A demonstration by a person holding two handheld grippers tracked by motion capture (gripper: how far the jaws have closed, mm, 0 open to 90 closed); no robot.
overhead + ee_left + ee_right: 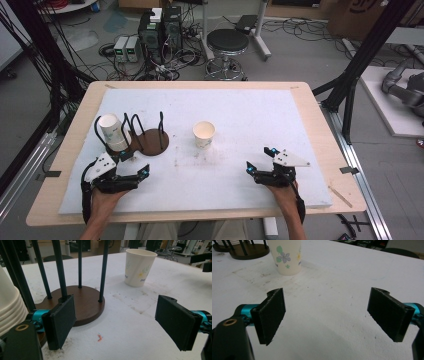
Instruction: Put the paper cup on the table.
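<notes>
We held both claws apart and empty: the left claw (134, 174) near the cup rack (151, 141), the right claw (259, 160) near the paper cup (204, 134). A hasty grab could have crushed or tipped that light cup.

White-padded table (260, 107) with paper cup (204, 134), cup rack (150, 141)

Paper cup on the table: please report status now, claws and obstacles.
Left claw and right claw open, empty, low over the table. Paper cup upright, untouched, between them farther out. Wire rack beside the left claw; path clear.
</notes>
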